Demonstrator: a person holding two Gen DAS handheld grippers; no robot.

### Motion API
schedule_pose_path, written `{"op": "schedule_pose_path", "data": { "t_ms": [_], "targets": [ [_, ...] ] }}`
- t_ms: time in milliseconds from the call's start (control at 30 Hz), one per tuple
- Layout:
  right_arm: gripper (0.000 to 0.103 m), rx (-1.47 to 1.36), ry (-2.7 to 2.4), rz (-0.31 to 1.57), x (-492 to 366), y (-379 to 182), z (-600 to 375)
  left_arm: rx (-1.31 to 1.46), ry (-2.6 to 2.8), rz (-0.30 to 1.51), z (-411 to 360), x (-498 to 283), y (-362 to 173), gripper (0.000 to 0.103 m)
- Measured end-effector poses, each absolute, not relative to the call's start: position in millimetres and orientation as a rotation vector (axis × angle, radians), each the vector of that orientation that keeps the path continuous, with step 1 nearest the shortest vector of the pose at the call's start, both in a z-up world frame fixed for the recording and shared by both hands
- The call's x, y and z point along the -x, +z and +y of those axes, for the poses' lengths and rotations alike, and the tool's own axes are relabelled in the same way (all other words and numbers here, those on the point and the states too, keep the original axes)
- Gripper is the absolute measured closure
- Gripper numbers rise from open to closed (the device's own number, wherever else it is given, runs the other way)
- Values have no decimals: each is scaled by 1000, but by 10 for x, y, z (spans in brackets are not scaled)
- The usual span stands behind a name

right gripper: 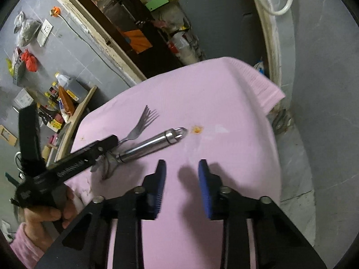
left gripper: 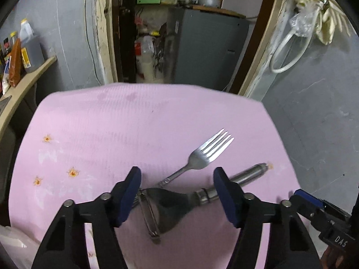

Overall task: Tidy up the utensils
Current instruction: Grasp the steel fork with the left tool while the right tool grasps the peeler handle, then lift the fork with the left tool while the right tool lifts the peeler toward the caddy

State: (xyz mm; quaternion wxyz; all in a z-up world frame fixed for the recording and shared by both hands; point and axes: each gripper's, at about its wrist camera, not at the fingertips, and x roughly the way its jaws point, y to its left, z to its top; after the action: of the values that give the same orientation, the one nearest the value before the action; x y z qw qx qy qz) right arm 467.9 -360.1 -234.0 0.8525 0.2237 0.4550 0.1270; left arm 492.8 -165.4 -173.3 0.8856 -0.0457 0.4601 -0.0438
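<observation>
Blue-padded left tongs (left gripper: 177,196) point steeply down at the near part of a tabletop draped in pink cloth (left gripper: 112,121), their jaws standing apart on either side of a steel peeler (left gripper: 170,204). One pad sits beside the peeler's blade end, the other crosses in front of its round handle; neither pad visibly presses on the metal. A fork (left gripper: 197,159) lies under the peeler's head, its handle hidden there and its tines aimed toward the far right edge of the tabletop. Seen from the right wrist camera, a hand (right gripper: 52,210) in a pink sleeve (right gripper: 24,244) grips the left tool from below. The right tongs (right gripper: 181,188) hover over bare cloth nearer the right edge, jaws narrowly apart with nothing between them, well clear of both utensils. Small orange stains (left gripper: 73,172) dot the cloth toward its left edge, and another (right gripper: 197,129) lies just past the peeler's hanging loop. Grey walls, a doorway into a cluttered storeroom and a side shelf (left gripper: 33,74) of bottles surround the tabletop.
</observation>
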Motion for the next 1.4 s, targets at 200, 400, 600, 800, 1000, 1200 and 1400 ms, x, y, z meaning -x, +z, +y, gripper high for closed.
{"op": "schedule_pose_path", "data": {
  "t_ms": [200,400,600,800,1000,1200,1400],
  "targets": [
    [80,-540,305,1016,-4865,-2460,-3504,74,-76,1013,-1600,-5064,-1872,57],
    [80,-593,298,1040,-5037,-2505,-3407,49,-96,1003,-1587,-5090,-1884,59],
    [80,-604,274,1058,-5210,-2482,-3336,10,-101,984,-1599,-5052,-1908,61],
    [79,-581,291,1087,-5433,-2466,-3262,13,-87,987,-1613,-5002,-1919,61],
    [79,-455,293,1126,-5623,-2394,-3095,1,-87,992,-1639,-4962,-1924,62],
    [76,-352,320,1144,-5663,-2314,-3019,1,-62,988,-1592,-4967,-1924,73],
    [76,-264,384,1175,-5674,-2276,-3044,11,-58,996,-1558,-4967,-1917,75]
  ]
}}
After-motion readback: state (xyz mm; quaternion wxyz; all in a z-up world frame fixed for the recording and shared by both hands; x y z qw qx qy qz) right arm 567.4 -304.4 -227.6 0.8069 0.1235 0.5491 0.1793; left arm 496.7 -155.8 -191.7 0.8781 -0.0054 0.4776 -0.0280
